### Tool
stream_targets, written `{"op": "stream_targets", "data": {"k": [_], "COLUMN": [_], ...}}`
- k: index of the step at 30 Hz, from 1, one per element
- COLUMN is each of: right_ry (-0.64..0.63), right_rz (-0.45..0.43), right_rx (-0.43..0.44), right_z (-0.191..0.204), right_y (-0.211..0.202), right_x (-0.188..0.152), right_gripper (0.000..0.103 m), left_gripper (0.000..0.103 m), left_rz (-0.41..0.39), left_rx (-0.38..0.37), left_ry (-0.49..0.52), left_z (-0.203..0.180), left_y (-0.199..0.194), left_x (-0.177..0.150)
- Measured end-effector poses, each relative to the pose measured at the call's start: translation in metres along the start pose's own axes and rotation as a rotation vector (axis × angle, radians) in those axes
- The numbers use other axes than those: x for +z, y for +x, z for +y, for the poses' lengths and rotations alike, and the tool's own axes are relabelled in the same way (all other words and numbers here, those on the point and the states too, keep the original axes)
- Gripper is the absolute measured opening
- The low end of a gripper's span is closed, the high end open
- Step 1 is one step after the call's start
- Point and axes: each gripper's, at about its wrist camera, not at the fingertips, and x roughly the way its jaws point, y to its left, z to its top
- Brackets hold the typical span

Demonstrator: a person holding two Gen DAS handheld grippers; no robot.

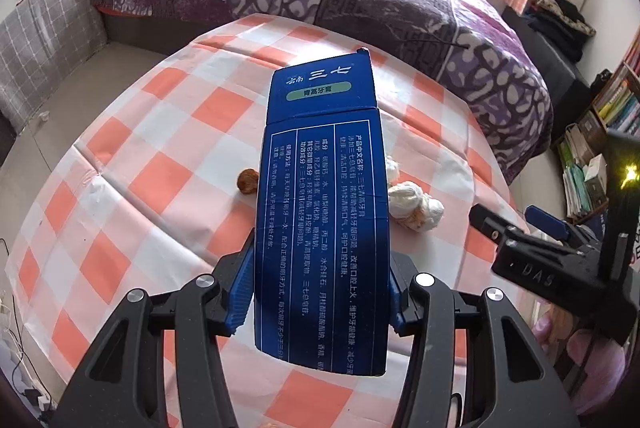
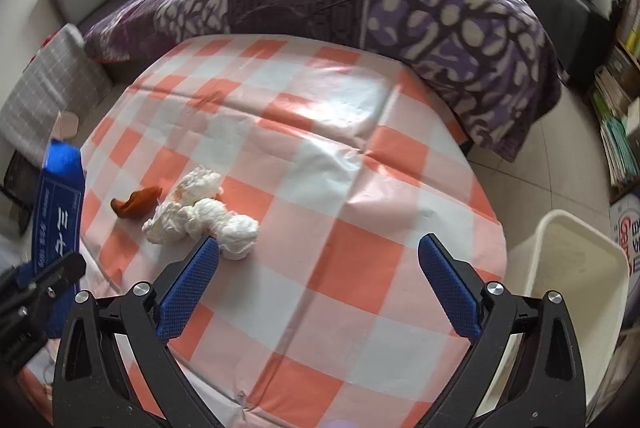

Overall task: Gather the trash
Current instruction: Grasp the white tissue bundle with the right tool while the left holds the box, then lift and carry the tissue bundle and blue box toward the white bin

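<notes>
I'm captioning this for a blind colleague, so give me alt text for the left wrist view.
The left gripper clamps a blue toothpaste box above a table with an orange-and-white checked tablecloth. Crumpled white tissue and a brown scrap lie on the cloth beyond it, the right gripper enters from the right, and a purple-quilted bed fills the background.

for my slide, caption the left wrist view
Left gripper clamps a blue box above the checked table.
</notes>
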Motion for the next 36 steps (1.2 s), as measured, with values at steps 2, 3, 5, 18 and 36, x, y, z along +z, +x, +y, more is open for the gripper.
{"op": "stream_targets", "data": {"k": [2,3,5,18,36], "right_ry": [-0.081,-0.116,-0.164,-0.229,-0.058], "right_rz": [0.006,0.011,0.020,0.106,-0.150], "right_rx": [0.006,0.009,0.016,0.054,0.139], "right_z": [0.018,0.025,0.037,0.078,0.067], "right_y": [0.009,0.013,0.020,0.059,-0.017], "right_x": [0.000,-0.001,-0.002,-0.006,0.014], "right_gripper": [0.095,0.095,0.095,0.058,0.031], "left_gripper": [0.052,0.052,0.052,0.052,0.052], "left_rz": [0.000,0.002,0.005,0.014,-0.197], "left_rx": [0.003,0.005,0.007,0.035,0.124], "left_ry": [-0.021,-0.032,-0.046,-0.122,-0.163], "left_z": [0.012,0.017,0.023,0.059,0.060], "left_y": [-0.001,-0.001,0.001,0.005,-0.032], "left_x": [0.001,0.001,0.002,0.000,0.017]}}
